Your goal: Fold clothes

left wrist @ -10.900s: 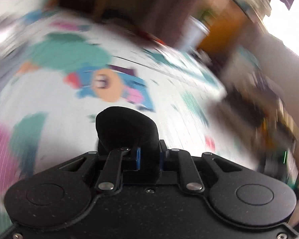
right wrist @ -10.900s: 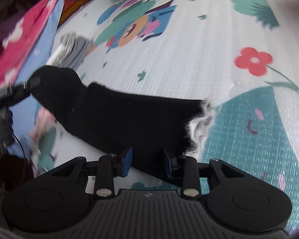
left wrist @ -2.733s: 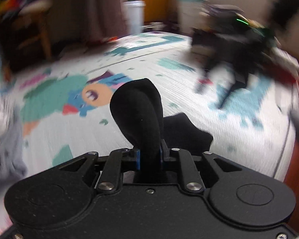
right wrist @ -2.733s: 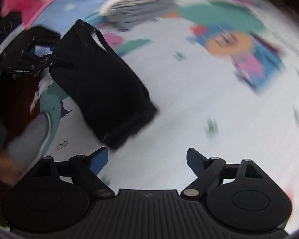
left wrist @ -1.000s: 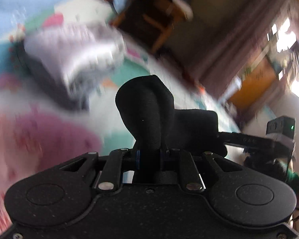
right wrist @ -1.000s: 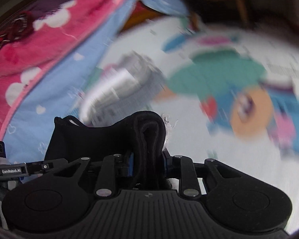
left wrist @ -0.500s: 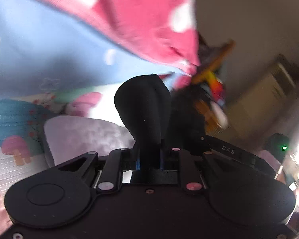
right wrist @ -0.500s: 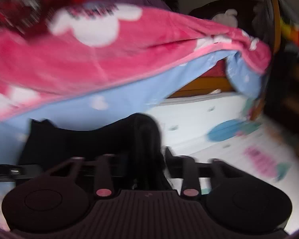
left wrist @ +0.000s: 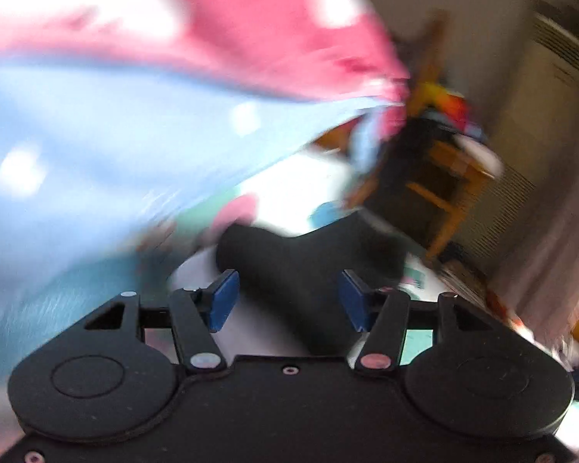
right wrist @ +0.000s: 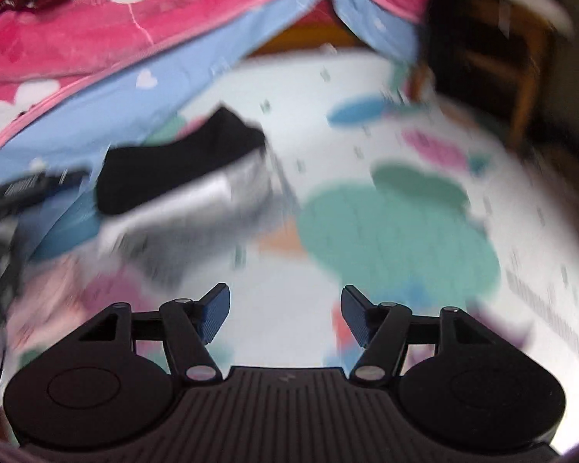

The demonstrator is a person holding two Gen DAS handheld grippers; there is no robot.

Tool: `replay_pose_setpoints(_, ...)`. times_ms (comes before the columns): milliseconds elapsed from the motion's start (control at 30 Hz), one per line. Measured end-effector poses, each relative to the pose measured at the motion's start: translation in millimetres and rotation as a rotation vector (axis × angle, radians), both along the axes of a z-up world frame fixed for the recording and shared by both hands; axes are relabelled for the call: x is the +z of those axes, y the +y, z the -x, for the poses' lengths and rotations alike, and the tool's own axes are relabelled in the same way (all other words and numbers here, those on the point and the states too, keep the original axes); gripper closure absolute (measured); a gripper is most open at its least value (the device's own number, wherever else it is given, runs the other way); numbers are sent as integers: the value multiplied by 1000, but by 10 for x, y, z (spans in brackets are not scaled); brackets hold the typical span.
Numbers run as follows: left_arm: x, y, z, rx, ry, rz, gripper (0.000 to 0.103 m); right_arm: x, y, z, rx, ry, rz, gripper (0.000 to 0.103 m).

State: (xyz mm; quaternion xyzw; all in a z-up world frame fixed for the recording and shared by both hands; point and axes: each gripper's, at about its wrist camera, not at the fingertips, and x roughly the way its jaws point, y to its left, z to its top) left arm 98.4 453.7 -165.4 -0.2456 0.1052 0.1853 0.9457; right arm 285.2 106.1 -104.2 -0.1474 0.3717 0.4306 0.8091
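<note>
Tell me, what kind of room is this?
Probably a bedroom or a child's playroom at home. A colourful cartoon play mat covers the floor, a pink and blue blanket hangs over what looks like a bed, and a wooden chair stands nearby.

No legible text, brand, number or sign anywhere in either view. Only a faint pale smear of lettering on the left gripper [right wrist: 31, 189] at the far left of the right wrist view (too blurred to read). Only cartoon shapes on the play mat [right wrist: 366, 146] and white hearts on the blue sheet [right wrist: 146, 77], no words.
</note>
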Motion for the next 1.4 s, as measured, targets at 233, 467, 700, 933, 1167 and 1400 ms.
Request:
replay_pose_setpoints(233,334,-148,-1054,-212,24,-278,47,604,-1644,1054,-200,234,37,32)
replay_pose_setpoints(467,-381,-28,-1981,-295,379,-403,43,1380,-2628,1975,-393,253,10,24)
replay_pose_setpoints(700,-99,-151,-1778,-275,370,-386,43,1431,-2898,2209,-474,290,-111,24)
replay_pose_setpoints(933,746,-775,-1067,-433,361,-235,29,1836,-2560,2133,-380,331,-241,1)
replay_pose_setpoints(1167,1954,-1779,-810,-664,356,-189,16,1983,-2845,2035,-561,235,-233,0)
replay_pose_setpoints(1400,2772,-3168,-404,-740,465,-307,0,2038,-3052,2163,-754,118,-209,0)
